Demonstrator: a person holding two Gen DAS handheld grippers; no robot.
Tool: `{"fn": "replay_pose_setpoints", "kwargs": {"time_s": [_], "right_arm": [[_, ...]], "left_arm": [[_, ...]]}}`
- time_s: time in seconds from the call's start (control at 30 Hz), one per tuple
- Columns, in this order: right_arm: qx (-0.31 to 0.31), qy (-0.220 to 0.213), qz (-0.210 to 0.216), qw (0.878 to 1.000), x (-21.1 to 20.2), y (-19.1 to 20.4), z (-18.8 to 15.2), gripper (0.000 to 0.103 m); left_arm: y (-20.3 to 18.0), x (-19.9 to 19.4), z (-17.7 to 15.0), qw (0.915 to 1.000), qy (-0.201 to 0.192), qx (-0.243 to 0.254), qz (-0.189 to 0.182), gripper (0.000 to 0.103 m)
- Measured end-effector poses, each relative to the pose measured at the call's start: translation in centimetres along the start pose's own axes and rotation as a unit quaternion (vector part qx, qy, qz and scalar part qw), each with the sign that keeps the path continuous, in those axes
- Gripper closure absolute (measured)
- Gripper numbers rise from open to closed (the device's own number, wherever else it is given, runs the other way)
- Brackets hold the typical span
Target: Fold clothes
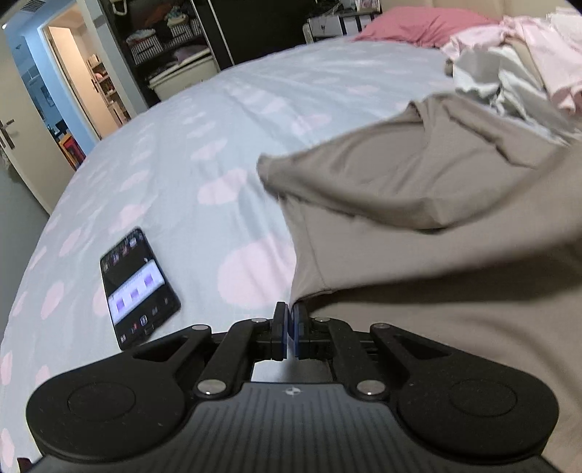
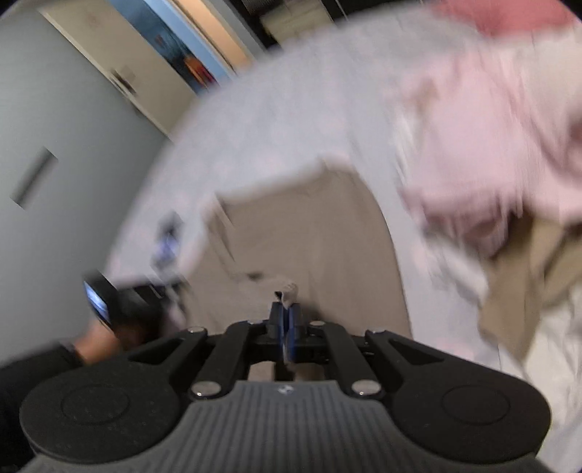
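- Left gripper [image 1: 290,309] sits low over the bed [image 1: 203,120], jaws pressed together on the near edge of the beige garment [image 1: 418,254], with a thin strip of cloth pinched between the blue pads.
- That beige garment spreads right and far from the grip; one flap is raised off the sheet and folds over toward the right, its pointed corner hanging above the pale blue, pink-spotted bedding.
- A phone [image 1: 140,287] lies screen up and lit on the sheet, left of the left gripper and apart from the cloth.
- At the far right of the bed there is a heap of other clothes [image 1: 516,65], pink and white pieces jumbled together, and behind it a rose-coloured pillow [image 1: 425,23].
- Far left, an open doorway [image 1: 83,83] and dark shelving [image 1: 163,43] beyond the bed's edge.
- Right wrist view is heavily blurred. Right gripper [image 2: 285,313] has its jaws together on a small bunch of beige fabric sticking up just past the tips.
- In that view the garment lies flat ahead of the tips, the pink clothes smear across the right, and at the near left a hand [image 2: 98,342] with a dark sleeve holds the other gripper.
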State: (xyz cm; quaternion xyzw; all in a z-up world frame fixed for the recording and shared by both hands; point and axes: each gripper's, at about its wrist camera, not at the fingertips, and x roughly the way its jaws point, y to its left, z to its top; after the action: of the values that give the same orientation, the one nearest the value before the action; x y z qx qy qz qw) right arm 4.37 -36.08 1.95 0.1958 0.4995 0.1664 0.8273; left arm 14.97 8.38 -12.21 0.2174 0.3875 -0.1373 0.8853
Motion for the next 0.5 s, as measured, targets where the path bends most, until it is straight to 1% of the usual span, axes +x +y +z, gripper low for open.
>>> {"fn": "replay_pose_setpoints", "kwargs": {"time_s": [0.07, 0.13, 0.2, 0.33, 0.37, 0.4, 0.47, 0.5], "right_arm": [[-0.005, 0.053, -0.019, 0.998, 2.7, -0.7, -1.7, 0.100], [-0.022, 0.090, -0.035, 0.995, 4.6, -0.7, -3.1, 0.100], [-0.031, 0.110, -0.040, 0.993, 5.8, -0.5, -4.0, 0.100], [-0.049, 0.128, -0.056, 0.989, 6.8, -0.7, -4.8, 0.099], [-0.053, 0.135, -0.062, 0.987, 7.1, -0.9, -5.0, 0.099], [-0.057, 0.143, -0.069, 0.986, 7.3, -1.1, -5.3, 0.095], [-0.067, 0.170, -0.082, 0.980, 8.1, -1.4, -5.8, 0.094], [-0.076, 0.180, -0.087, 0.977, 8.1, -1.4, -6.0, 0.090]], "left_arm": [[0.0, 0.2, -0.1, 1.0000, 0.002, 0.003, -0.001, 0.101], [-0.1, 0.1, -0.1, 1.0000, 0.000, 0.004, 0.000, 0.101], [0.1, -0.1, 0.0, 1.0000, -0.002, 0.001, 0.000, 0.101], [0.5, -0.2, 0.2, 1.0000, 0.001, -0.007, 0.001, 0.094], [0.6, -0.1, 0.1, 1.0000, 0.004, -0.007, 0.000, 0.094], [0.6, -0.1, 0.0, 0.9999, 0.008, -0.006, -0.002, 0.094], [0.8, -0.5, -0.1, 0.9999, 0.010, -0.005, -0.008, 0.094], [1.0, -0.8, -0.1, 0.9999, 0.010, -0.004, -0.013, 0.094]]}}
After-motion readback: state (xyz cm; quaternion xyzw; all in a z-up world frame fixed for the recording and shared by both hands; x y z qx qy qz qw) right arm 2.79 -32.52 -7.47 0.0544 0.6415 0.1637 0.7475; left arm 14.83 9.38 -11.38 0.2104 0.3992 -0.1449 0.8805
